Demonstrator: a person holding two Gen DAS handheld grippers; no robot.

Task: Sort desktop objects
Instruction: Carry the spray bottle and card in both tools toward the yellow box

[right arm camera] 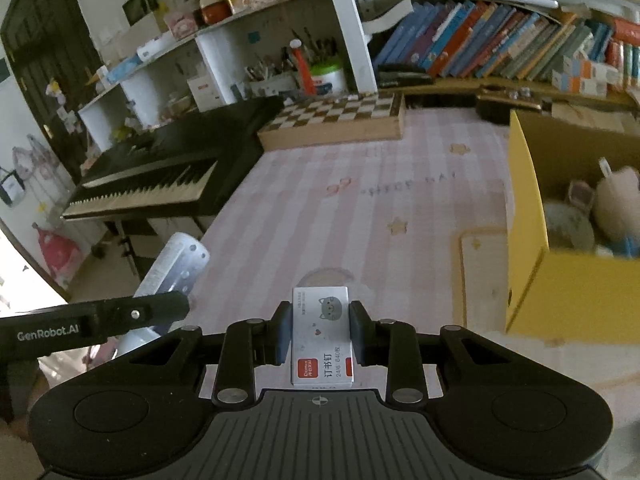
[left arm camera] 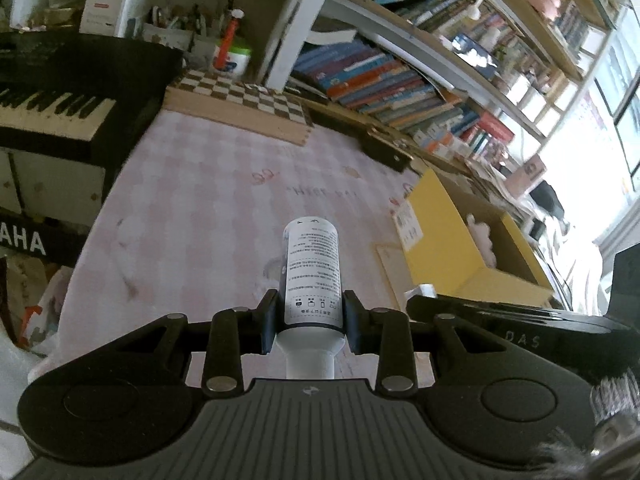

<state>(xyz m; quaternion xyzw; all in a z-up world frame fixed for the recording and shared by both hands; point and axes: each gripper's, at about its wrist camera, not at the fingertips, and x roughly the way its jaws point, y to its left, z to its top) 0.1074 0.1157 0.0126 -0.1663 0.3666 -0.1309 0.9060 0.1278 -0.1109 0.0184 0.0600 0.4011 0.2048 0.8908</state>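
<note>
My left gripper (left arm camera: 311,322) is shut on a white bottle (left arm camera: 312,272) with a printed label, held above the pink checked tablecloth (left arm camera: 224,200). The same bottle shows at the left of the right wrist view (right arm camera: 176,268), with the left gripper's arm (right arm camera: 92,324) across it. My right gripper (right arm camera: 321,334) is shut on a small white staples box (right arm camera: 322,336) with a grey cat picture, held above the cloth (right arm camera: 360,208). A yellow cardboard box (left arm camera: 444,236) stands to the right and holds plush toys and other items; it also shows in the right wrist view (right arm camera: 528,216).
A wooden chessboard box (left arm camera: 240,108) lies at the table's far edge, also in the right wrist view (right arm camera: 340,120). A black keyboard piano (right arm camera: 160,176) stands left of the table. Bookshelves (left arm camera: 400,76) full of books run behind. A beige mat (right arm camera: 480,276) lies beside the yellow box.
</note>
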